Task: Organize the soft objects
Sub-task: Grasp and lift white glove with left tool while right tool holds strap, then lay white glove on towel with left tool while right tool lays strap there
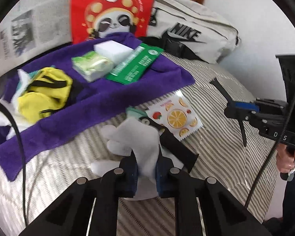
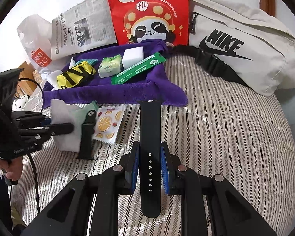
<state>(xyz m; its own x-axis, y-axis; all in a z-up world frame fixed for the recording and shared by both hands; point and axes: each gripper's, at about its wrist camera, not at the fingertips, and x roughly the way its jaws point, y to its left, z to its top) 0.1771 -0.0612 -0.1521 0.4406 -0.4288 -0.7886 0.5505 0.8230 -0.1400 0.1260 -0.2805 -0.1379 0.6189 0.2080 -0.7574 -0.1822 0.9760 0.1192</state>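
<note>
NIKE, big black letters with the swoosh, right across the pale waist bag (image 2: 243, 45). Just left of that bag, the red paper bag (image 2: 147, 9) shows "Hi" in a white circle above a panda's head, Chinese lettering in a speech bubble too. Further left from the waist bag, a white plastic bag (image 2: 36, 45) reads MINISO on an orange-red patch. Newspaper (image 2: 82, 31) headlines beside it are too small to read.
</note>
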